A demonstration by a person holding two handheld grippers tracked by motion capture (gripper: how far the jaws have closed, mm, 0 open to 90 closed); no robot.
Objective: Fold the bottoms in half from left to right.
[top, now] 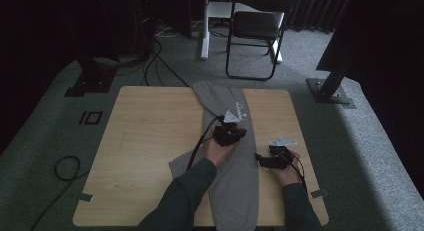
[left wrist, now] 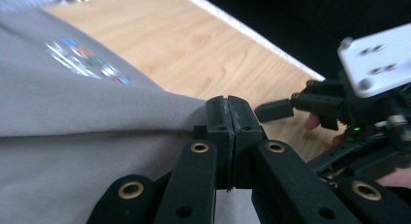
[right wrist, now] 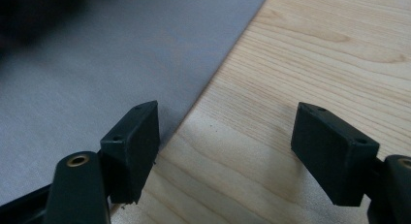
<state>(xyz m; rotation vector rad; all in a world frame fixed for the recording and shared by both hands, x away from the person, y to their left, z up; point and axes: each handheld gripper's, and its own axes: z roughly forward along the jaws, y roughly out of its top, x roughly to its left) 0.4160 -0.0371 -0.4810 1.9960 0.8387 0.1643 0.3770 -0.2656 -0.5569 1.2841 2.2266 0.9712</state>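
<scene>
Grey garment (top: 235, 166) is laid lengthwise along the table (top: 150, 141), from 12 to 6 o'clock, its printed logo toward 12. Left tool (left wrist: 228, 110) is seen pressed together, a fold of the garment pinched in it. Right tool (right wrist: 228, 151) is held spread at the garment's 3 o'clock edge, nothing gripped.

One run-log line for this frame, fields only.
left gripper: shut on grey garment fold | right gripper: open, at garment edge over table | print: facing up
</scene>
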